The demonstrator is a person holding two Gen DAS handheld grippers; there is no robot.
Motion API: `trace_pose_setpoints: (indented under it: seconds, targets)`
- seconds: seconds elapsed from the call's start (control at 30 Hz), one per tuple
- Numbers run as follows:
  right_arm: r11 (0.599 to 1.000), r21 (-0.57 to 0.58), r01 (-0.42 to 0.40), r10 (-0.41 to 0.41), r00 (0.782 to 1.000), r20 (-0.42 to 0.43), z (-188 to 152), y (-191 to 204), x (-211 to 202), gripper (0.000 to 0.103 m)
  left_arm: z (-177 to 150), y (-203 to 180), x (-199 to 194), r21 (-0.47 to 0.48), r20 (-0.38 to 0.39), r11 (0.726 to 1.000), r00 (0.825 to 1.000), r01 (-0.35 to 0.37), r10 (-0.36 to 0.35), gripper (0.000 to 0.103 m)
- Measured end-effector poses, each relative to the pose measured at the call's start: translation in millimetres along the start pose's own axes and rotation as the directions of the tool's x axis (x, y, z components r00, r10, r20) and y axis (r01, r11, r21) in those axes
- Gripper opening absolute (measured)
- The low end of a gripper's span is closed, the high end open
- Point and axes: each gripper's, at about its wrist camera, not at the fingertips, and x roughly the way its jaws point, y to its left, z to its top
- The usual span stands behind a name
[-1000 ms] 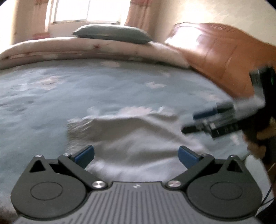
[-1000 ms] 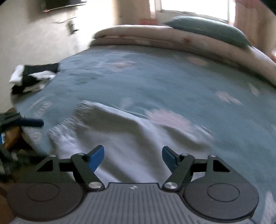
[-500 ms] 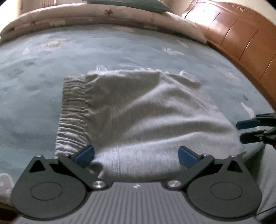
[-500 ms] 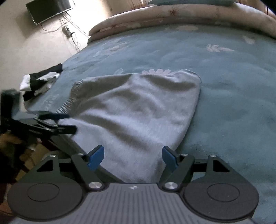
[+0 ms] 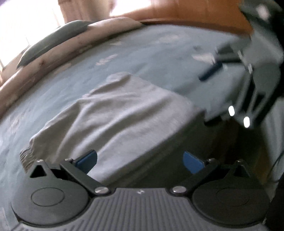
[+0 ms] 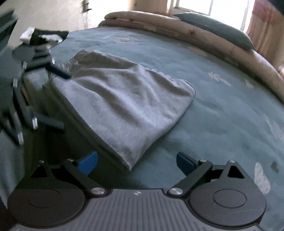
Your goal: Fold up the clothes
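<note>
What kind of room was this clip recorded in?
Most likely a home bedroom: a bed with a blue cover, a pillow on a rolled quilt, and a curtained window.

- The grey garment is soft matt knit cloth, gathered and ribbed at its waistband.
- Under it, the teal bedspread looks like matt woven cloth.
- Behind the garment, the headboard is glossy, smooth wood.
- The gripper pads are smooth blue plastic.
</note>
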Motion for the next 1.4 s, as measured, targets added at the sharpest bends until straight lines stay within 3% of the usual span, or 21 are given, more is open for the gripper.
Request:
trace_pose_setpoints:
  seconds: [0.13, 0.3, 0.6, 0.8, 1.03, 1.13, 1.4]
  targets:
    - [1.0, 0.019, 0.014, -0.014, 1.0, 0.017, 1, 5, -2, 0.098, 0, -13, 19, 0.067, -0.007, 0.996, 0.998, -0.056, 0.057, 0.102]
    - [0.999, 0.03, 0.019, -0.02, 0.999, 0.039, -4, 10, -7, 0.1, 2, -7, 26, 0.053, 0.007, 0.992, 0.993, -0.116, 0.115, 0.102]
    - [0.983, -0.111, 0.147, -0.138, 0.987, 0.083, -8, 35, 5, 0.103, 11, 9, 13, -0.004, 0.051, 0.996, 0.995, -0.088, 0.088, 0.102]
    - [0.92, -0.291, 0.263, -0.222, 0.961, 0.166, -4, 66, 26, 0.103, 13, 22, 9, -0.071, 0.075, 0.997, 0.997, -0.031, 0.036, 0.102]
    - [0.808, -0.45, 0.38, -0.291, 0.922, 0.257, -2, 101, 55, 0.103, 15, 43, 1, -0.148, 0.099, 0.988, 0.994, -0.035, 0.05, 0.102]
    - [0.781, -0.482, 0.397, -0.294, 0.915, 0.276, -7, 106, 54, 0.103, 5, 46, -6, -0.128, 0.109, 0.992, 0.994, -0.001, 0.015, 0.102]
    - [0.747, -0.45, 0.49, -0.352, 0.865, 0.356, -5, 103, 38, 0.103, -14, 21, 5, 0.002, 0.046, 1.0, 0.999, -0.006, 0.006, 0.102]
